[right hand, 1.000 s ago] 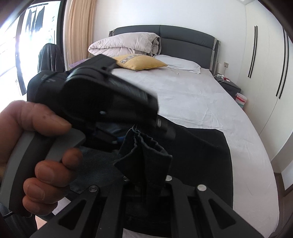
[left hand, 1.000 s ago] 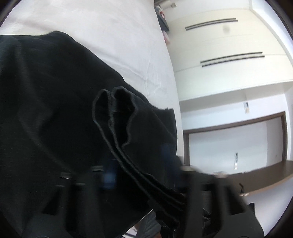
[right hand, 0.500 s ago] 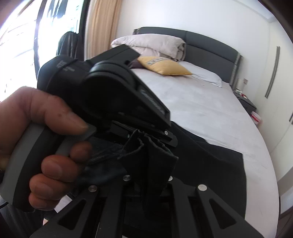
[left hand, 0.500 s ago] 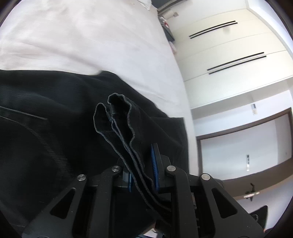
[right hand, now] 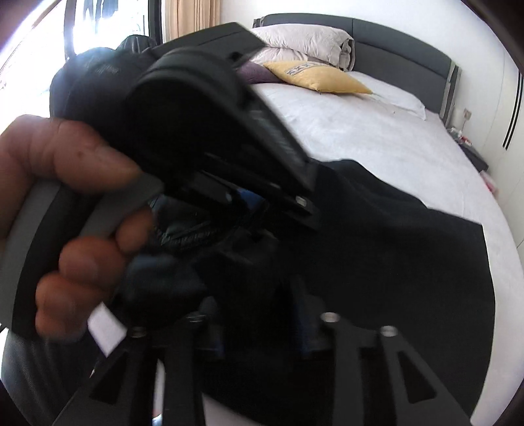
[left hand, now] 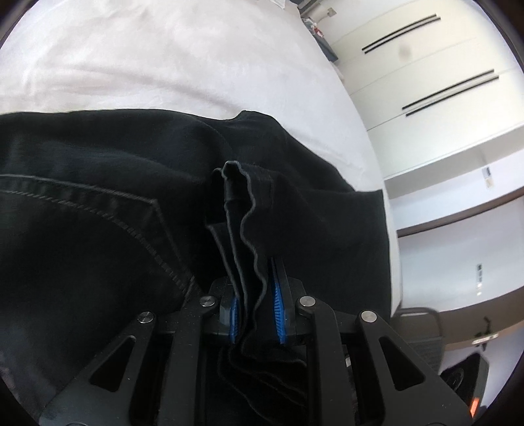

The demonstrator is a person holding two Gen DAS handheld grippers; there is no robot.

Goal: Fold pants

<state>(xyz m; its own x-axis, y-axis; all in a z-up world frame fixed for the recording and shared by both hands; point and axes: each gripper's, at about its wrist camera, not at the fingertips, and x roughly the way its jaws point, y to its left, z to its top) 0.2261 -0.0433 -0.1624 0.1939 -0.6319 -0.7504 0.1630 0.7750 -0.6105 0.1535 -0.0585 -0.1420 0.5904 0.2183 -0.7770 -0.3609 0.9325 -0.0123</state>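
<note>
The black pants (left hand: 98, 203) lie spread on the white bed (left hand: 163, 59). My left gripper (left hand: 255, 311) is shut on a bunched, layered edge of the pants, which stands up between its blue pads (left hand: 278, 304). In the right wrist view the pants (right hand: 376, 249) stretch across the bed's near end. My right gripper (right hand: 262, 331) is blurred, with dark cloth between its fingers; its jaws look shut on the pants. The left gripper's body (right hand: 203, 121), held in a hand (right hand: 65, 196), is close in front of it.
White wardrobe doors (left hand: 425, 75) stand right of the bed. At the bed's head are a grey headboard (right hand: 393, 42), pale pillows (right hand: 304, 39) and a yellow cushion (right hand: 314, 77). A nightstand (right hand: 475, 154) is at the far right, a bright window (right hand: 98, 26) at the left.
Both grippers have moved forward over the bed with the pants' edge held. The left gripper has come closer to the right camera, and the right view has blurred.
</note>
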